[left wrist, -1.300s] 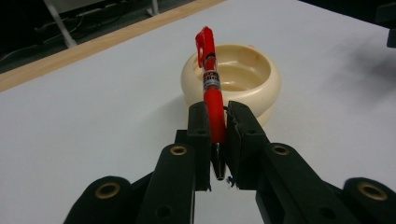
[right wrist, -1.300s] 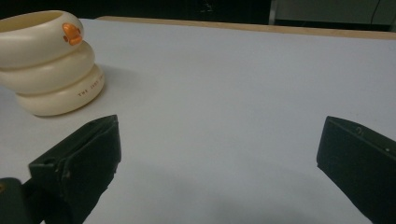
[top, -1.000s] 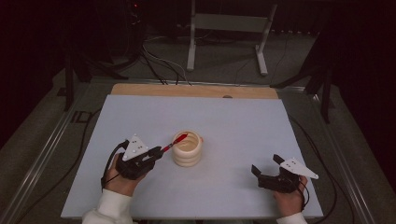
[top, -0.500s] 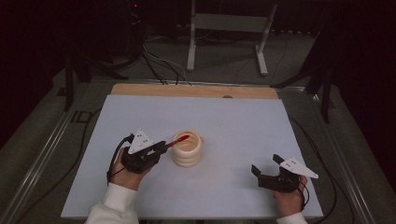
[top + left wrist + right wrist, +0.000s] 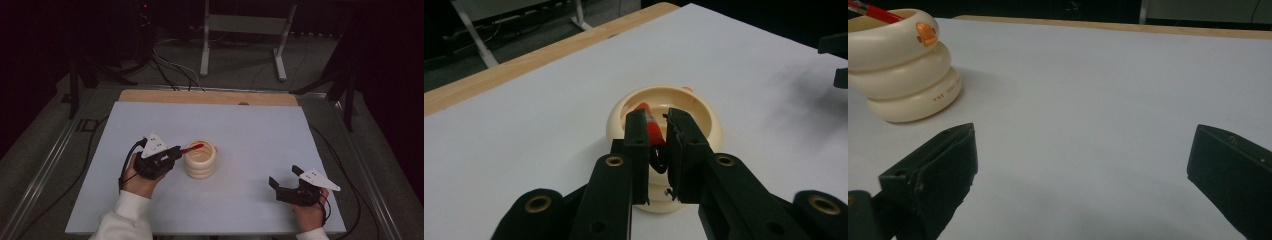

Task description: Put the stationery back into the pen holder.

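A cream ringed cup [image 5: 201, 159] with a small orange beak mark [image 5: 926, 33] stands on the white table. My left gripper [image 5: 172, 154] is just left of the cup, shut on a red pen [image 5: 652, 132]. The red pen [image 5: 192, 148] slants over the cup's rim with its tip above the opening. In the left gripper view the cup [image 5: 689, 112] sits right behind my jaws, which pinch the pen's dark end. My right gripper [image 5: 283, 183] rests open near the table's front right, far from the cup [image 5: 903, 65], with nothing between its jaws.
The white tabletop [image 5: 250, 125] has a wooden strip [image 5: 210, 97] along its far edge. Cables [image 5: 170, 70] and a metal stand [image 5: 245, 30] lie on the floor beyond the table.
My left gripper has carried the red pen rightward, bringing its tip from beside the cup to over the rim. The right gripper has stayed put.
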Action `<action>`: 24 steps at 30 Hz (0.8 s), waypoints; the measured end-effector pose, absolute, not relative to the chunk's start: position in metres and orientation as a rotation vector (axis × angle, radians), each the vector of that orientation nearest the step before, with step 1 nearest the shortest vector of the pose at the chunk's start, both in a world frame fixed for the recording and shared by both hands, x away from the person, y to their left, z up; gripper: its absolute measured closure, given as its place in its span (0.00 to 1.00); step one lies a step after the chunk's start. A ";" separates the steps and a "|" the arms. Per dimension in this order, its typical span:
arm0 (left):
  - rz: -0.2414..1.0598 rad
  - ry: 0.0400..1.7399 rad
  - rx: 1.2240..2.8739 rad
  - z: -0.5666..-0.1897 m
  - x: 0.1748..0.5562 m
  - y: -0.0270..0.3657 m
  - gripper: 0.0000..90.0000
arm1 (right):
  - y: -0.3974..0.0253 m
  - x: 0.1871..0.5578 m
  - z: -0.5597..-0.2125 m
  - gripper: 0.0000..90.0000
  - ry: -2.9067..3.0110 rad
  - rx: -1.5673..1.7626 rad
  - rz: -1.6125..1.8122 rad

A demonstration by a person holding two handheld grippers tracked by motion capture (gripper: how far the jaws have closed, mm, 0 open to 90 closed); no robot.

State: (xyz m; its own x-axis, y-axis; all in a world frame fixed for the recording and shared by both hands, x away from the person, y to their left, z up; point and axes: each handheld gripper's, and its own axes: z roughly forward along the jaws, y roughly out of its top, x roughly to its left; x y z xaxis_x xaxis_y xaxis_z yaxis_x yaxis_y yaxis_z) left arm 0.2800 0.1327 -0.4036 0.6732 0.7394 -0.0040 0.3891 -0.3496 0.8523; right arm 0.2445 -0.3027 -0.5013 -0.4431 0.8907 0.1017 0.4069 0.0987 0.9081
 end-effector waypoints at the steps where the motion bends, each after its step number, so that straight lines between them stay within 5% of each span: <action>1: 0.484 0.874 1.975 -0.404 0.280 0.132 0.90 | -0.303 0.244 -0.501 0.00 1.900 1.266 1.319; 24: 0.451 0.892 1.986 -0.415 0.293 0.123 0.90 | -0.301 0.245 -0.502 0.00 1.911 1.266 1.318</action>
State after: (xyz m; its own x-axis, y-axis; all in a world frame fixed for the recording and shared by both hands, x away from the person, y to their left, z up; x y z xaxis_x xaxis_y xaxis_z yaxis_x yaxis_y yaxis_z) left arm 0.2926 0.1231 -0.4152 0.6751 0.7373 -0.0273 0.4145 -0.3483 0.8408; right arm 0.2446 -0.3014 -0.5018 -0.4483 0.8878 0.1038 0.4126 0.1025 0.9051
